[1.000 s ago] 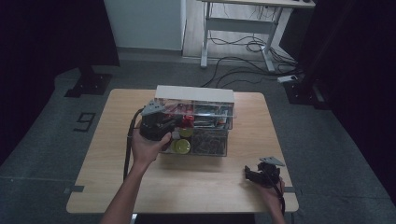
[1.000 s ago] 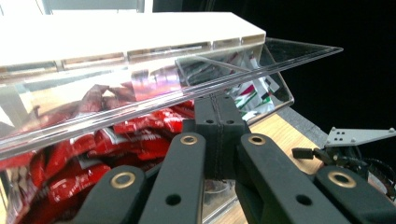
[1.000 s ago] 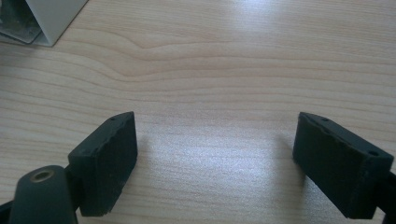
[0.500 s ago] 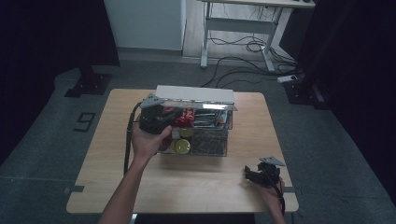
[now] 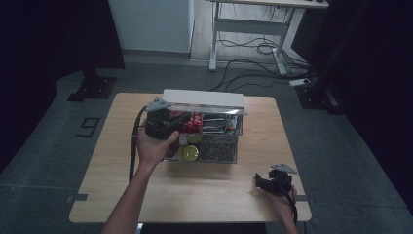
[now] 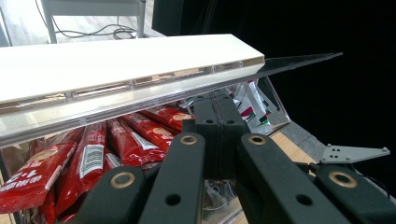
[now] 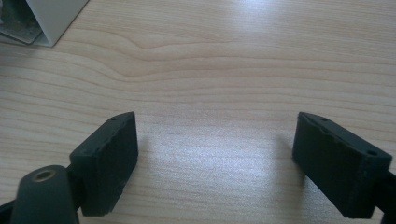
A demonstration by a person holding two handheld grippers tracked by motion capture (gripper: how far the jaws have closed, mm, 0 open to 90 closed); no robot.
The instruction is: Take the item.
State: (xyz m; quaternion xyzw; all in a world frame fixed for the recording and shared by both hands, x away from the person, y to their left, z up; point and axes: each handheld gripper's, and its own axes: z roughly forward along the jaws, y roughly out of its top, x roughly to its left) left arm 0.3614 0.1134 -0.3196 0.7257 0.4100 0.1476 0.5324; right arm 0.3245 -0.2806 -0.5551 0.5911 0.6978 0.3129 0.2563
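Trouble, as I judged it, lay with the white hinged lid (image 5: 203,98) of the clear plastic storage box (image 5: 209,146) on the pale wooden worktop (image 5: 146,195). That lid stood raised over the back of the box, its clear front edge hanging just above my left hand-held gripper (image 6: 218,135). A lift of my hand could have knocked the lid from below, and a careless push might have shoved the whole box backward.

The box sat near the middle of the worktop. Its left rear compartment held red foil snack sachets (image 6: 88,154) lying side by side; the round yellow lids (image 5: 190,152) sat in the front compartment, nearer me. My left hand-held gripper reached in over the sachets with its jaws pressed fully together, and I could see nothing caught between them. The sachets lay packed closely, so picking one out risked dragging its neighbours.

My right hand-held gripper (image 7: 215,154) rested at the near right corner of the worktop, well apart from the box, jaws spread wide over bare wood and holding nothing.
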